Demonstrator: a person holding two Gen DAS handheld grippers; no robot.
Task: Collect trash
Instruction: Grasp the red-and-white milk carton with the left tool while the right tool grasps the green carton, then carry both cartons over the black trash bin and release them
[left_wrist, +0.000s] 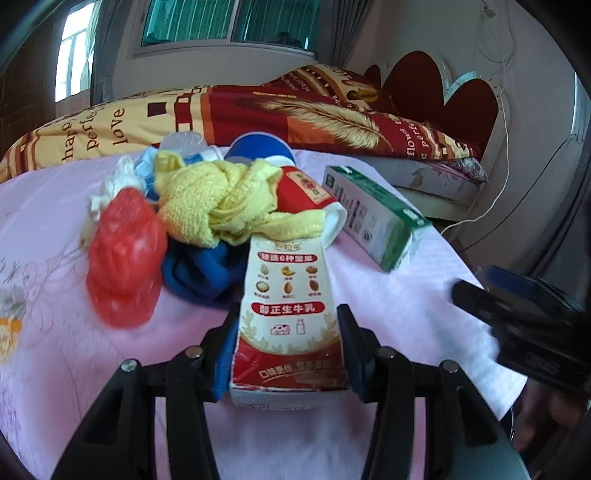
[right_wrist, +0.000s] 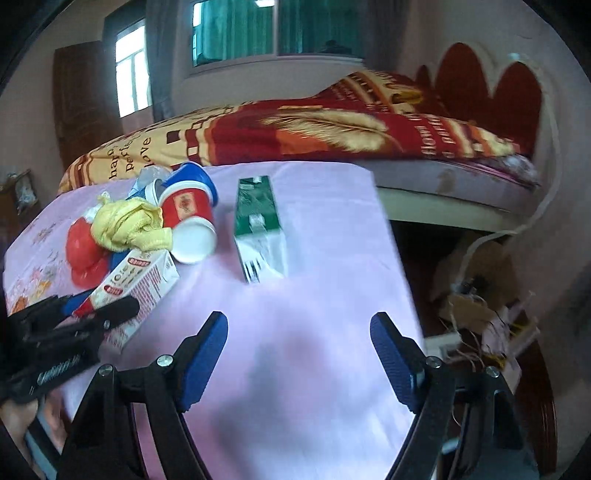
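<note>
Two grippers here: left hand-held gripper (left_wrist: 288, 354) is clamped on the red milk carton (left_wrist: 290, 314) at 6 o'clock of the desk (left_wrist: 388, 295) pile; next it needs lifting clear. Right hand-held gripper (right_wrist: 297, 354) hangs apart, empty, green carton (right_wrist: 258, 229) at 12.

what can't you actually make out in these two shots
- Blue cloth: left wrist view, mostly buried under the yellow cloth and red-and-white milk carton held by the left hand-held gripper.
- Clear plastic item: behind the pile, too blurred to identify.
- Red plastic bag: motion-blurred; contents unreadable.
- Clutter under the bed: right wrist view, dark and smeared.
- Right hand-held gripper: open, nothing between its fingers.
</note>
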